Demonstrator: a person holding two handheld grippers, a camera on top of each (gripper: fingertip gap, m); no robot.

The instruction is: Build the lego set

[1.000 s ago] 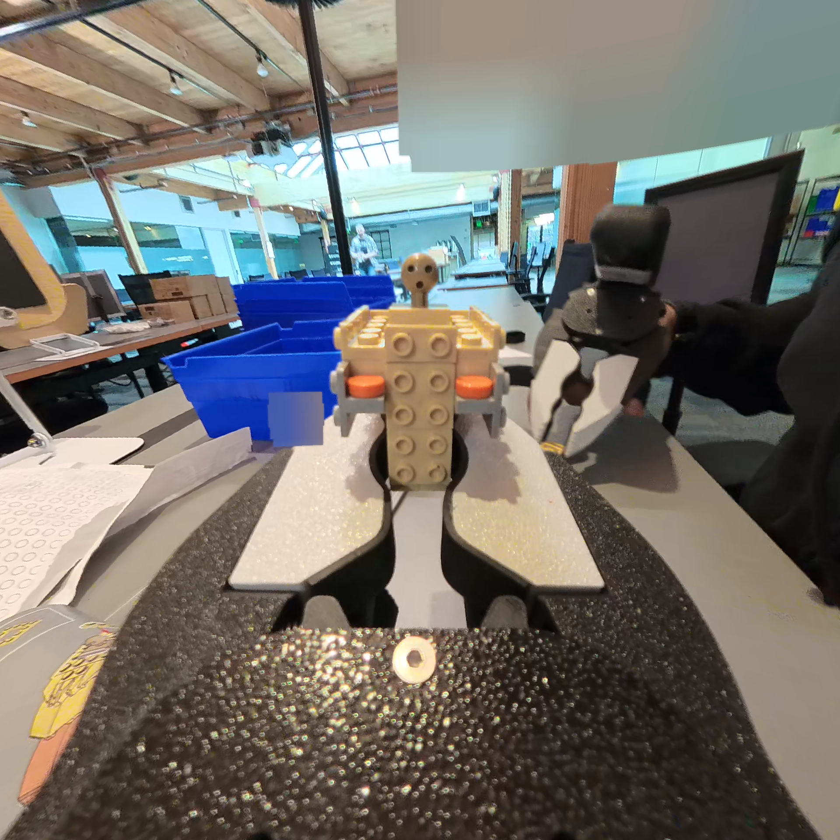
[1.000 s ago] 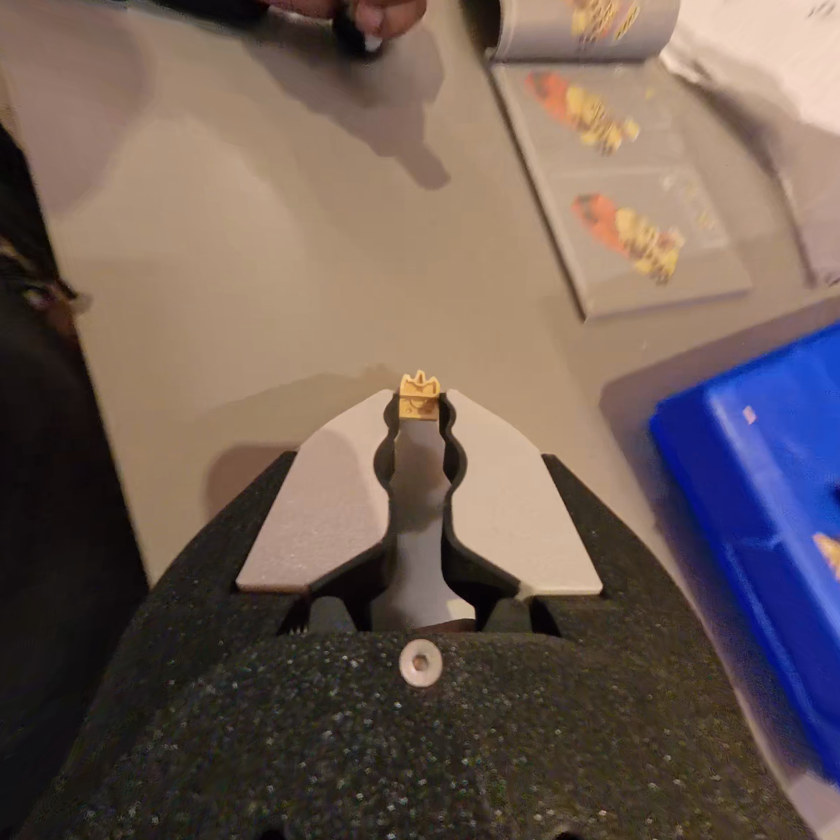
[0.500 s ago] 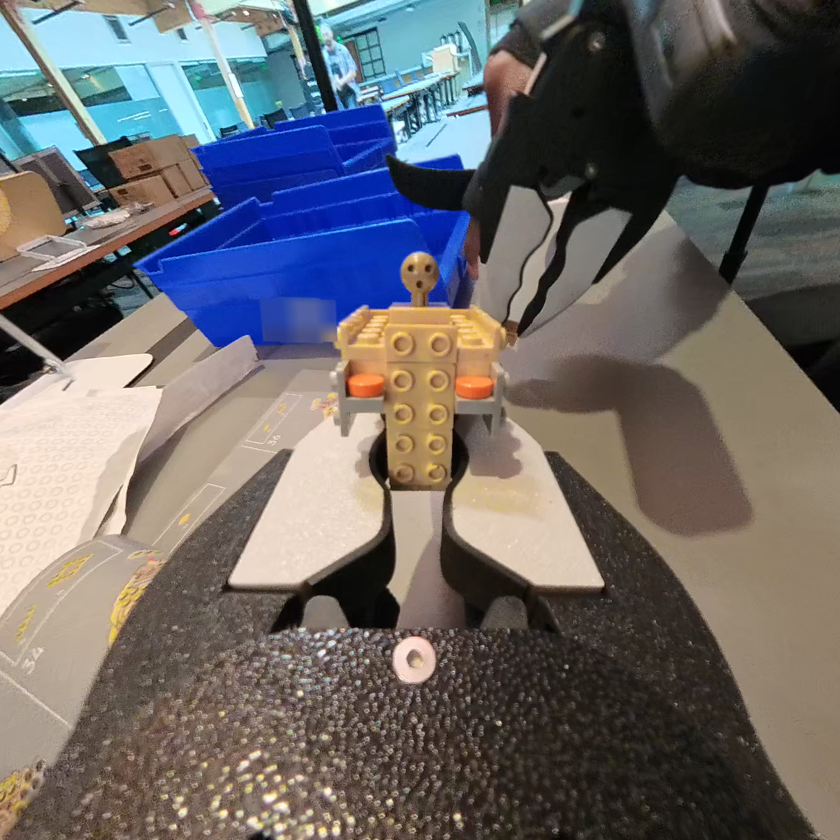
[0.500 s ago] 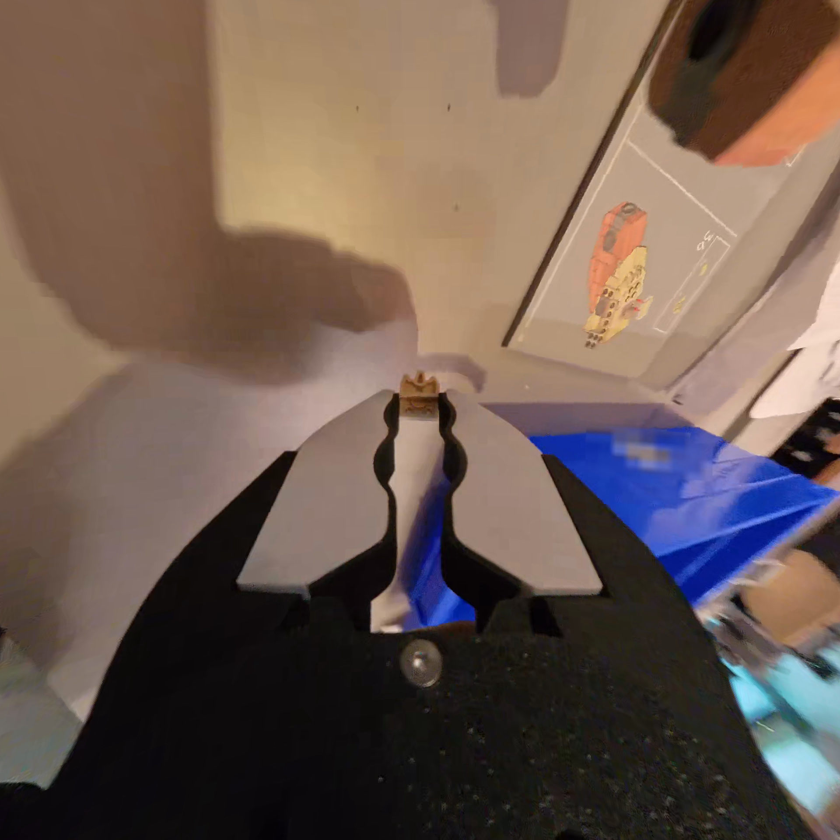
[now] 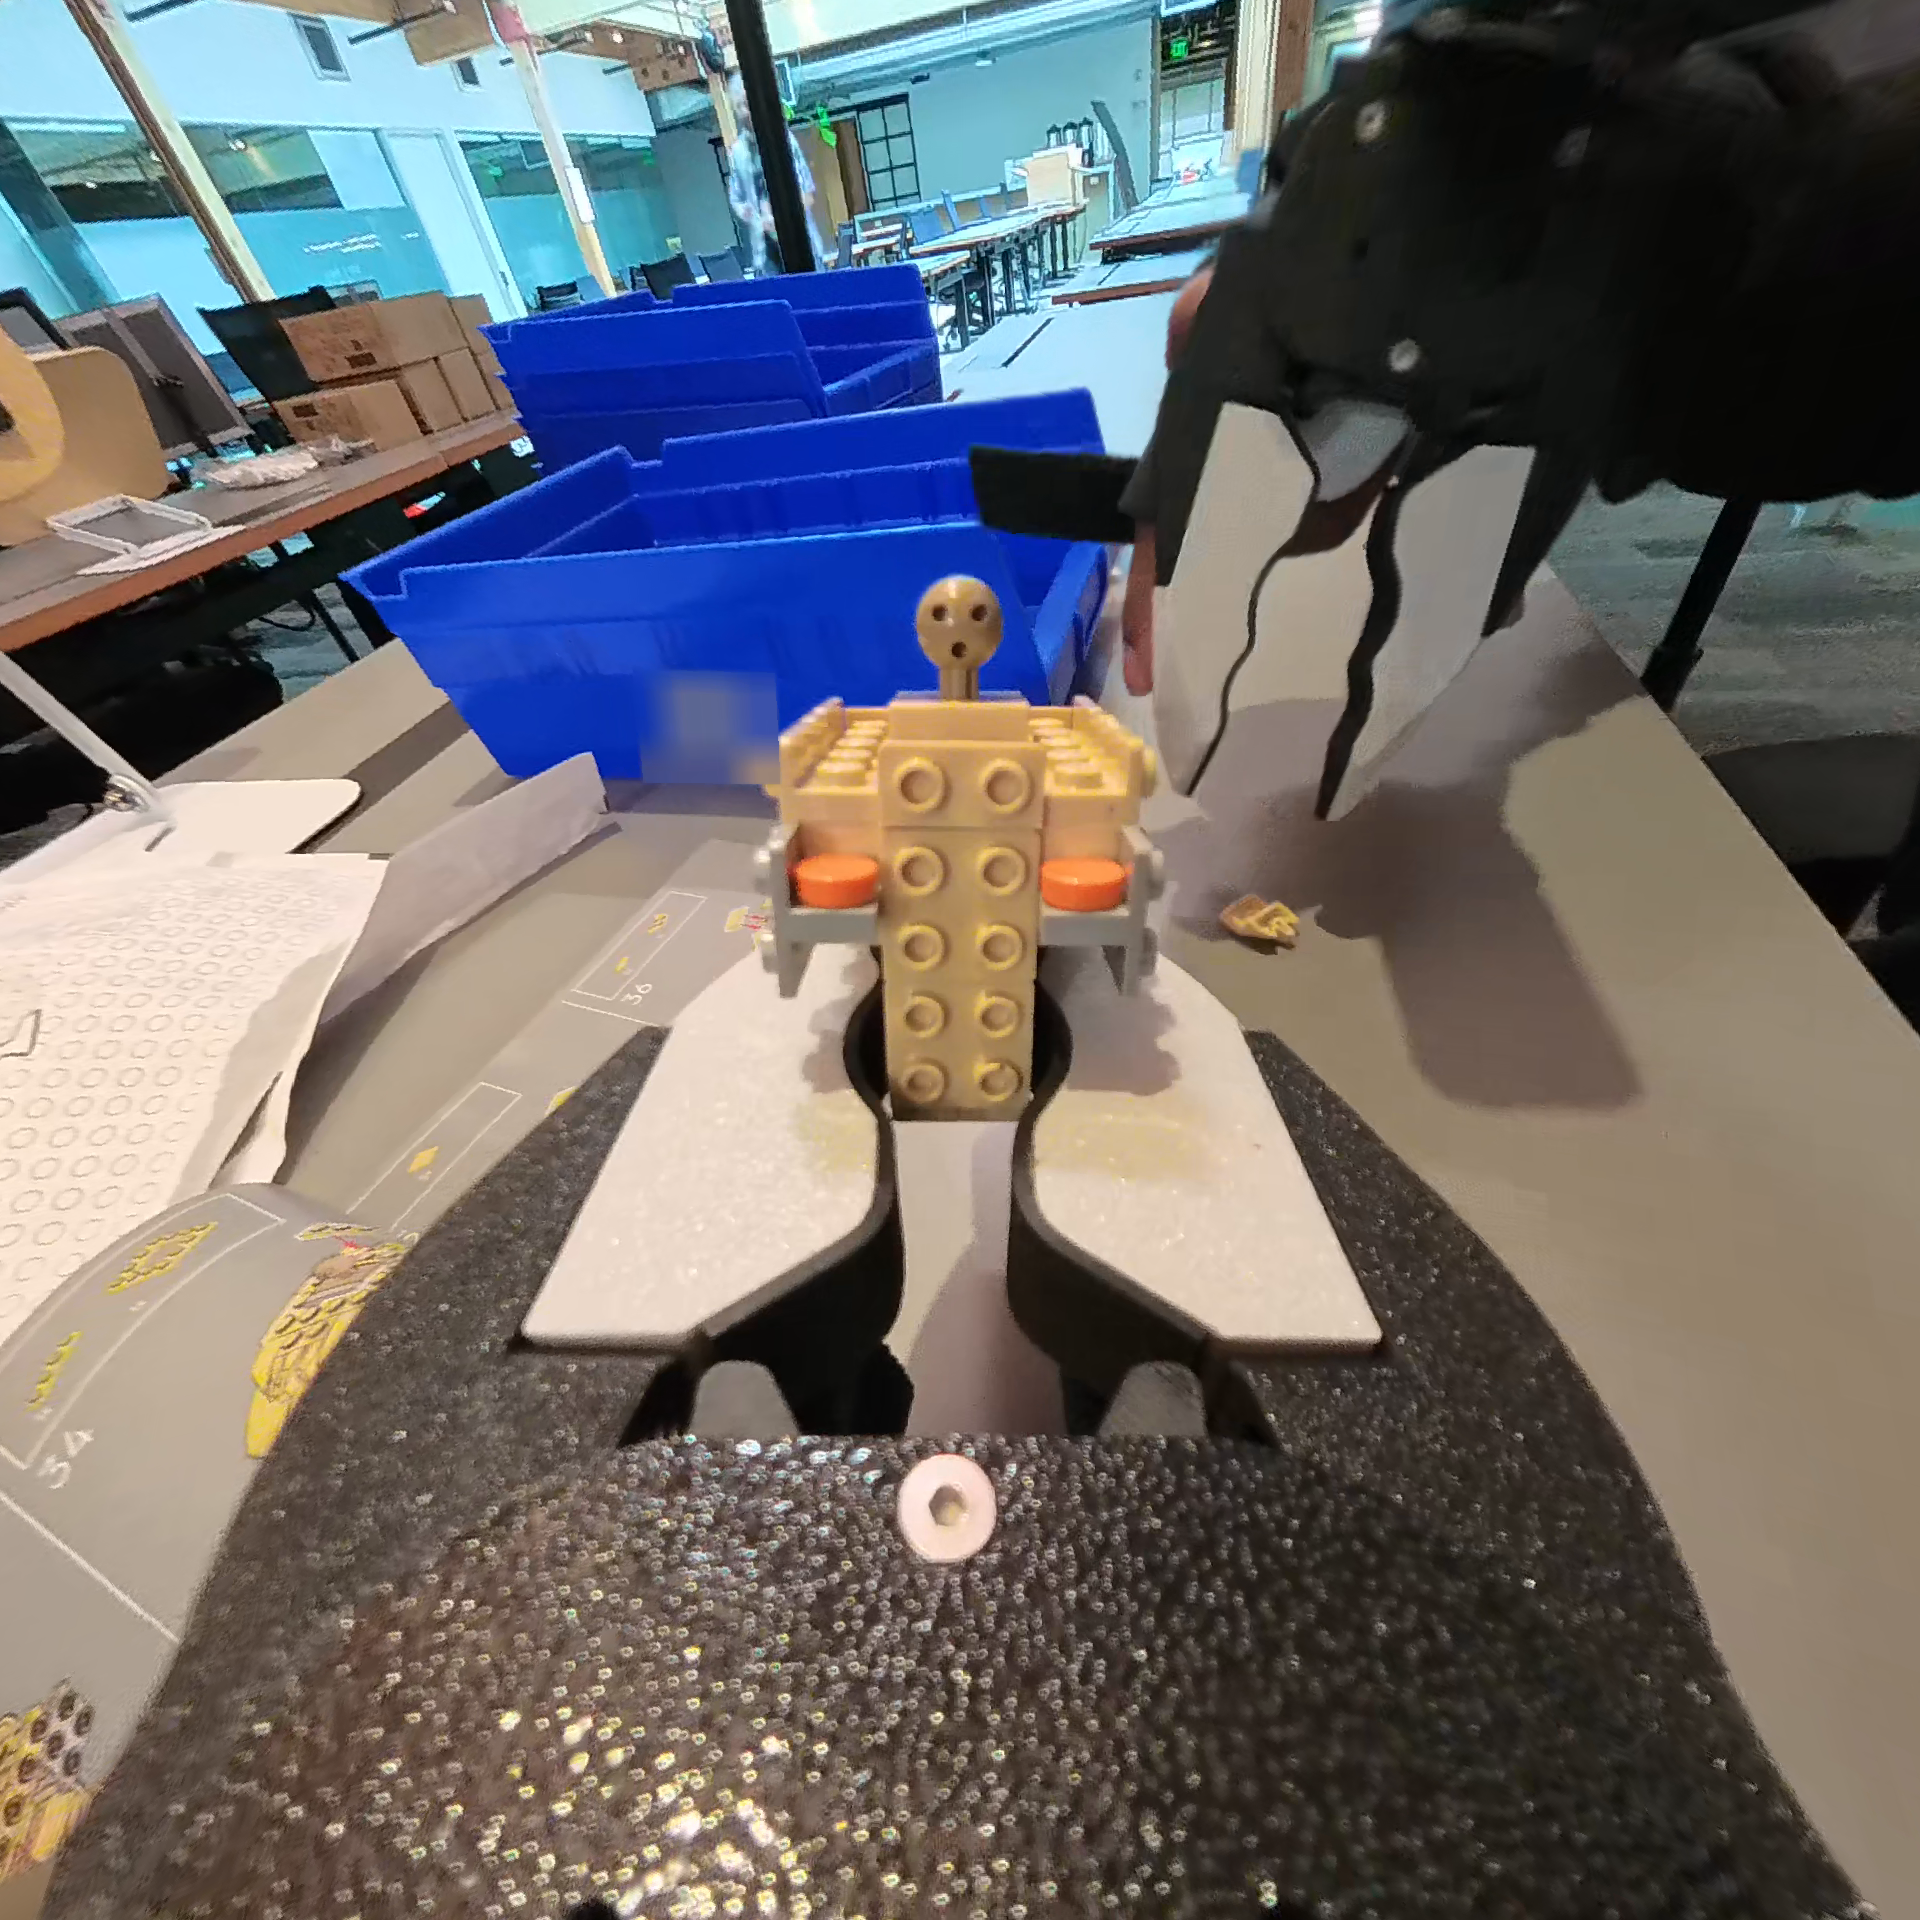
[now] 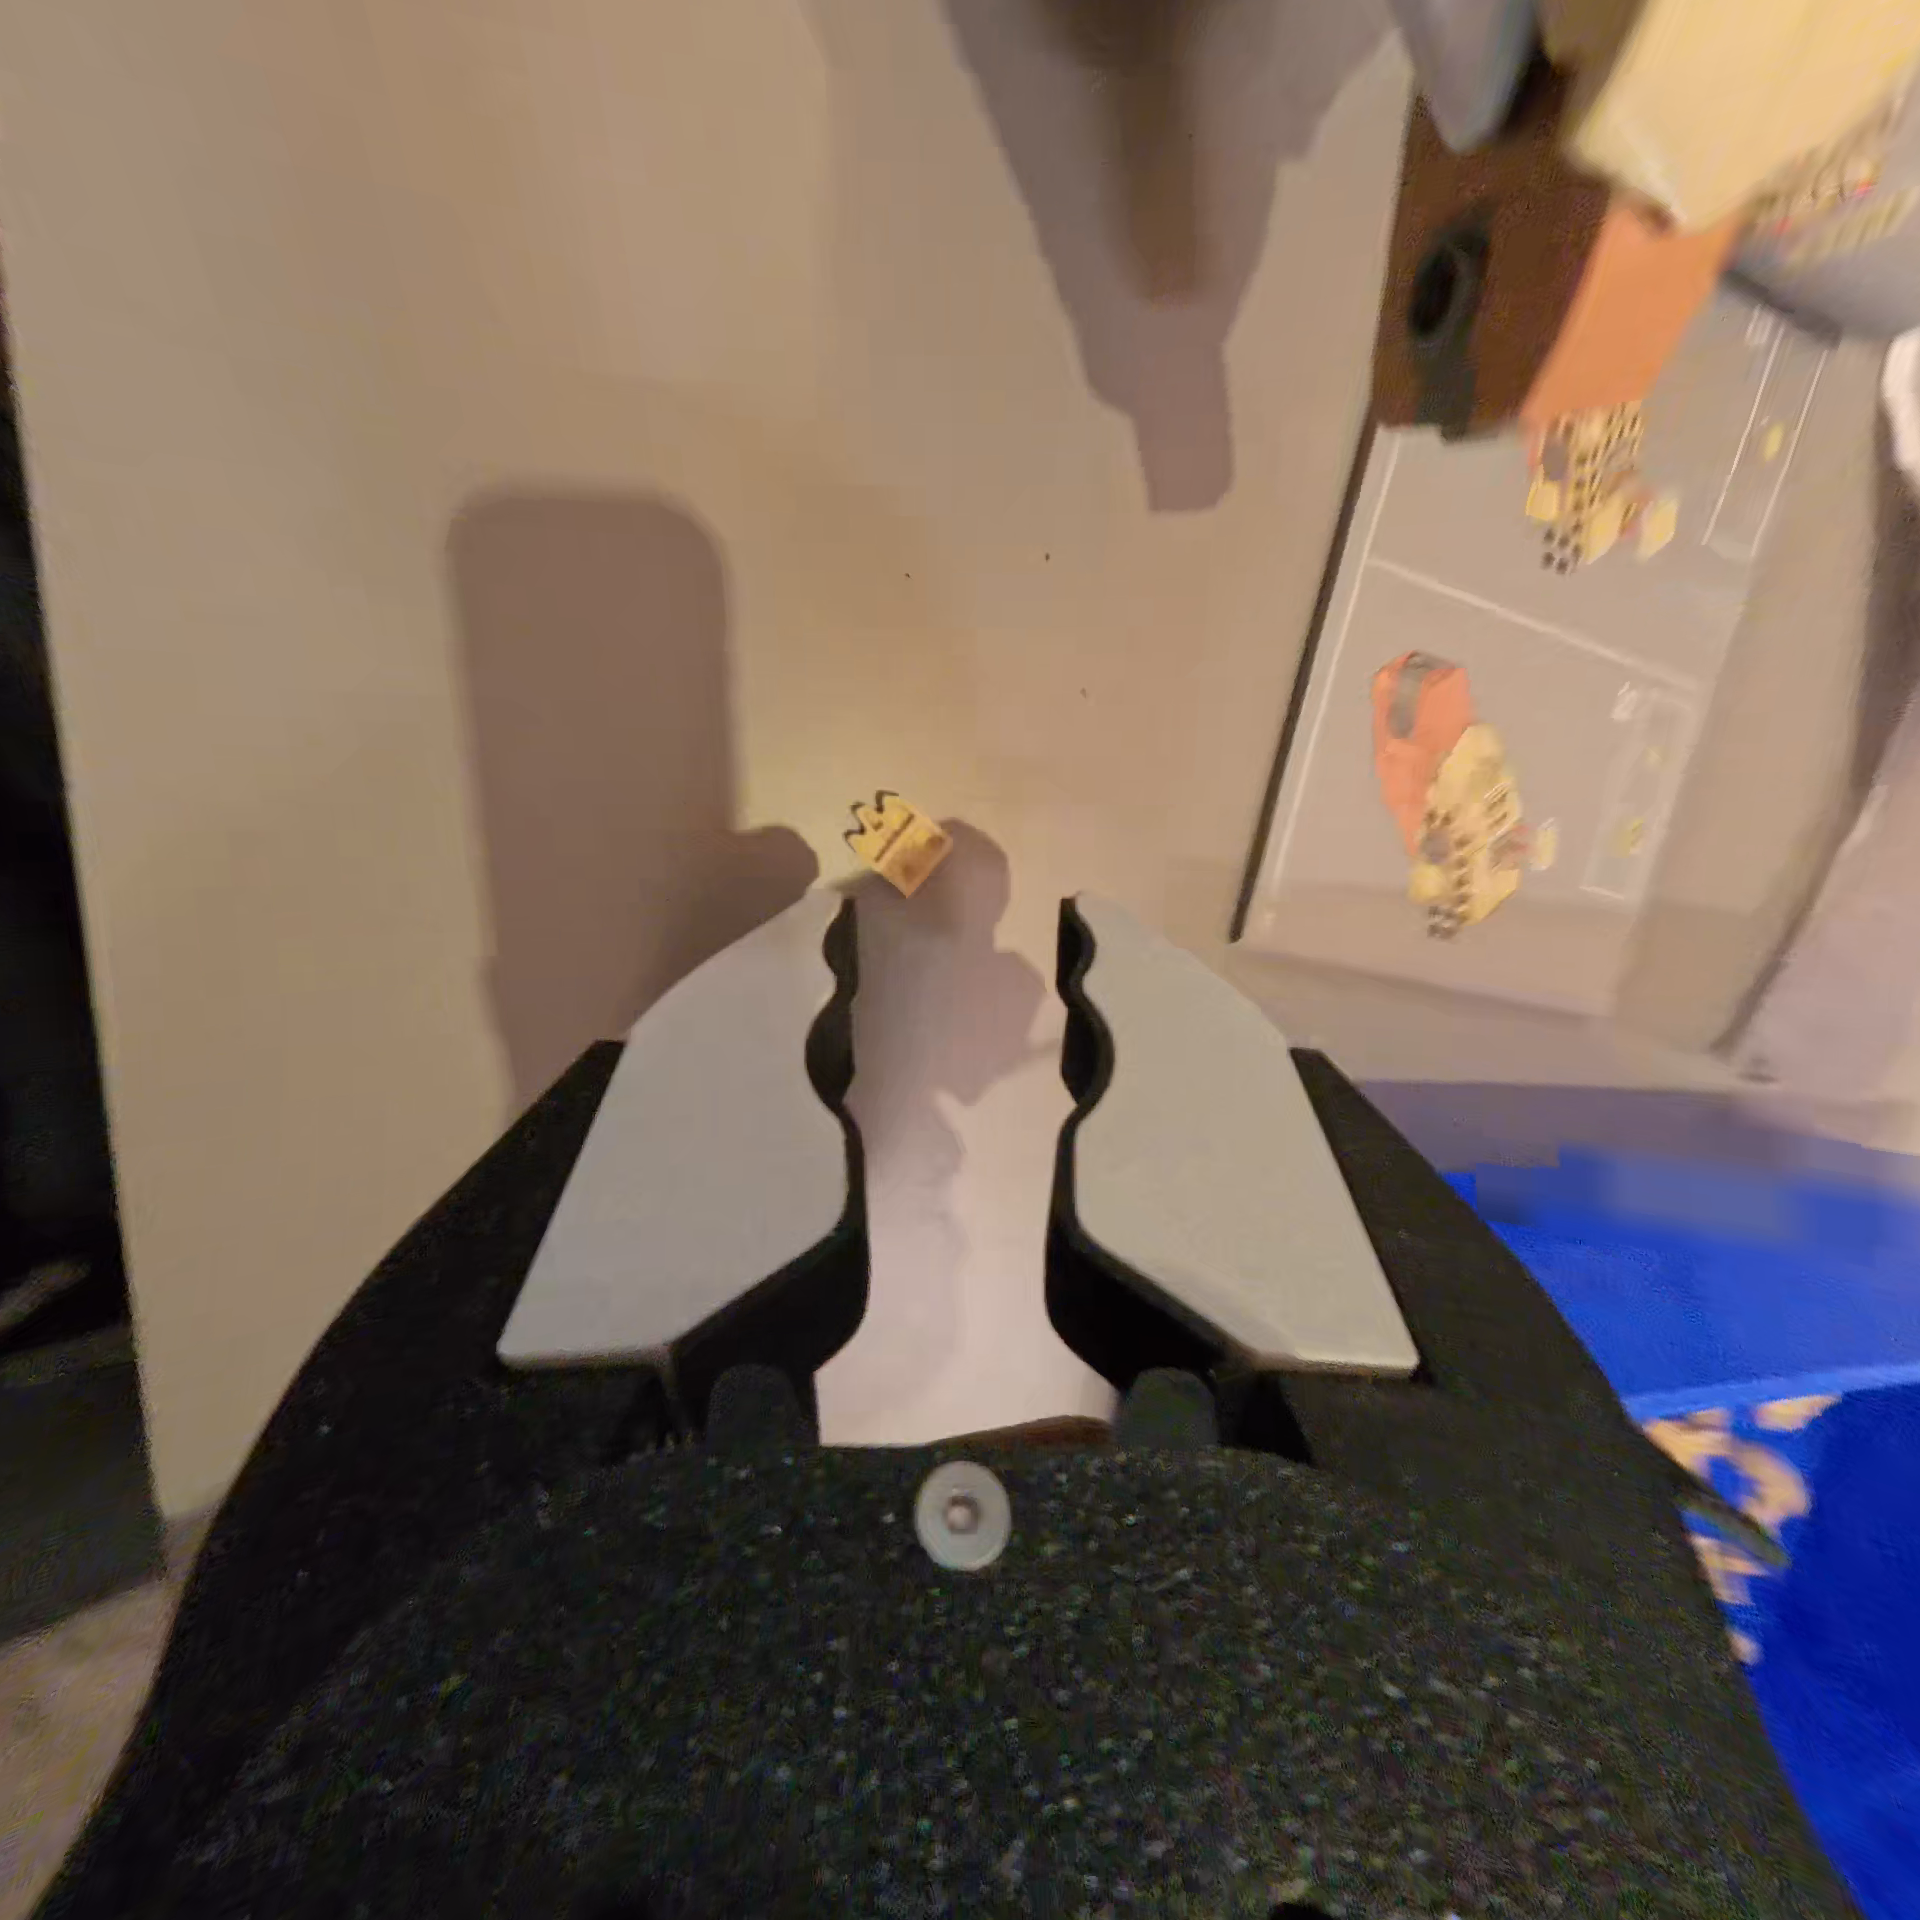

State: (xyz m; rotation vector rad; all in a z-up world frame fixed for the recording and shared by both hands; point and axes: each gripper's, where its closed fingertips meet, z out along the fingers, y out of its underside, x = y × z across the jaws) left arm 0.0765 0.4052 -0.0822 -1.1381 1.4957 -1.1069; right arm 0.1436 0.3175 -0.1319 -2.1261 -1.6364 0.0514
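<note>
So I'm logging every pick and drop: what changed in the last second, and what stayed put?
The right gripper opened and let go of the small tan piece, which now lies loose on the grey table to the right of the model. Before that it had carried the piece in beside the model. The left gripper stayed shut on the tan lego model; the blue bins and instruction booklet did not move.

Right tongs (image 6: pixel 956 914) have spread, dropping the small tan piece (image 6: pixel 899 854) onto the table (image 6: pixel 416 312)
</note>
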